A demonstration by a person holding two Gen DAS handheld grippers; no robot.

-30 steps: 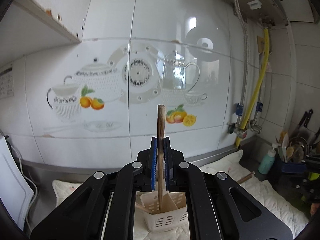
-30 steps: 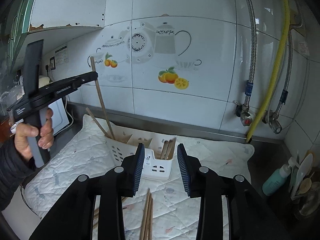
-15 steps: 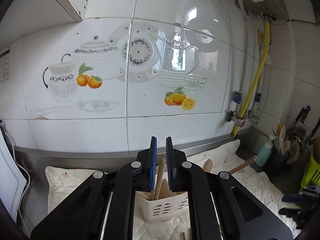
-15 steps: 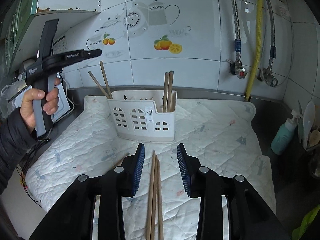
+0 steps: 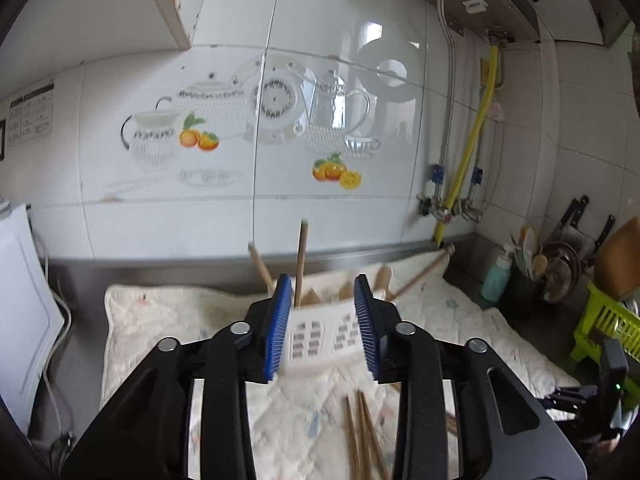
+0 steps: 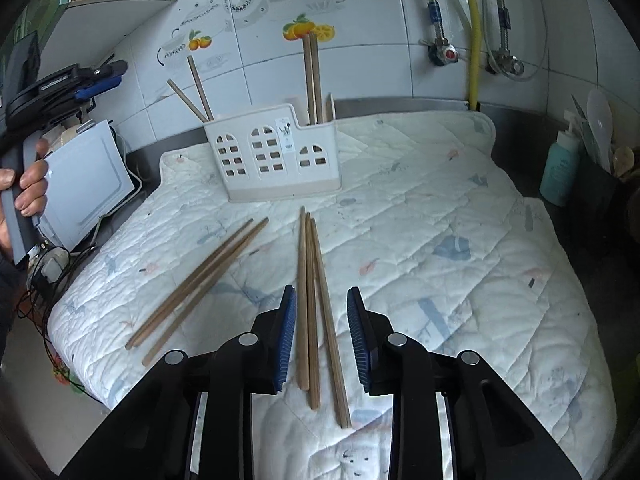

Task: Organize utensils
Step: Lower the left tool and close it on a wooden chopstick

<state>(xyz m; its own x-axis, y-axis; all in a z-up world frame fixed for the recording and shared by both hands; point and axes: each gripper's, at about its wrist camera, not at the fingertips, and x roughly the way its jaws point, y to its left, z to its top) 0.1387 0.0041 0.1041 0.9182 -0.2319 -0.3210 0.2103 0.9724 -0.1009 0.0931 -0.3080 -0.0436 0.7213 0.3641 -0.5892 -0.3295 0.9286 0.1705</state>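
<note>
A white slotted utensil basket (image 6: 276, 156) stands on a quilted mat (image 6: 420, 240); it also shows in the left wrist view (image 5: 320, 332). Wooden chopsticks stand in its left compartment (image 6: 198, 84) and right compartment (image 6: 312, 76). Three chopsticks (image 6: 314, 300) lie on the mat, and my right gripper (image 6: 322, 332) is open low around them, jaws on either side. Two more chopsticks (image 6: 200, 284) lie to the left. My left gripper (image 5: 323, 328) is open and empty above the basket; it also shows at far left in the right wrist view (image 6: 100, 78).
A white cutting board (image 6: 84, 184) leans at the mat's left edge. A teal bottle (image 6: 560, 168) and a dark utensil holder (image 5: 532, 276) stand at the right, a green rack (image 5: 604, 320) beyond. Tiled wall and pipes (image 6: 474, 28) are behind.
My left gripper released the chopstick into the basket, opened and drew back. My right gripper dropped down to the mat and now straddles the three lying chopsticks.
</note>
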